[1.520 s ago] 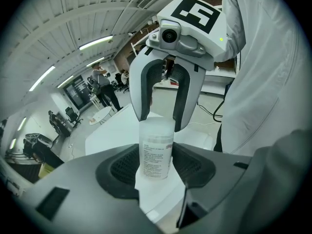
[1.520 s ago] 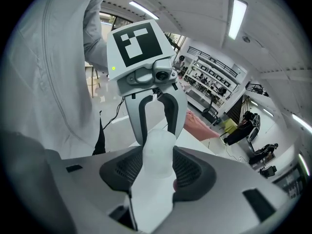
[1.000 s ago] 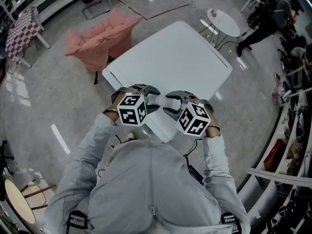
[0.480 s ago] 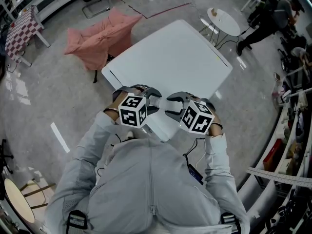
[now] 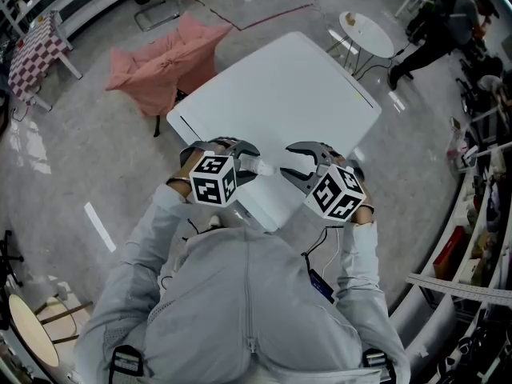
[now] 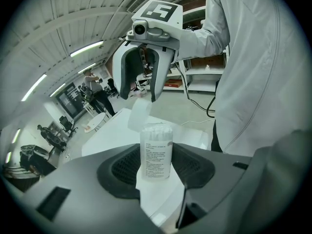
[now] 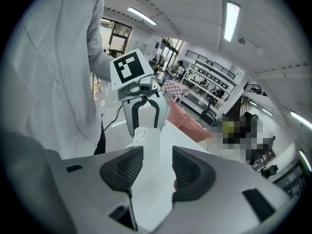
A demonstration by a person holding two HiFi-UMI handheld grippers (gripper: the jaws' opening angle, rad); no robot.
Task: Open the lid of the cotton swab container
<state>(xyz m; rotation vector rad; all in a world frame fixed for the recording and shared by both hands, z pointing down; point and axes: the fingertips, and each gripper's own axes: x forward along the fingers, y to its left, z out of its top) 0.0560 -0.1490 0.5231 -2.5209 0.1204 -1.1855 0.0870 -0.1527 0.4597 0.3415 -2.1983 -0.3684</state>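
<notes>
Head view: a second ago the two hand-held grippers sat almost touching over the near corner of the bench (image 5: 288, 94). Now the right hand-held gripper (image 5: 290, 162) has drawn off to its own side and a clear gap shows between them. The left hand-held gripper (image 5: 246, 165) has kept its place, with the cotton swab container (image 5: 259, 166) poking out of it as a small white stub. Both tools are held in front of the person's chest and slant down toward the bench.

Left gripper view: the left jaws are clenched on the upright container, one pad on each side of its label. The lid (image 6: 138, 113) is tipped up and back beside the mouth (whether a hinge still joins it cannot be told), and the swabs (image 6: 157, 128) show bare at the top. That suggests the opening itself is done. The right tool hangs just above the lid with its jaws spread.

Right gripper view: its jaws stand released with nothing pressed between them, and the container shows beyond the gap.
</notes>
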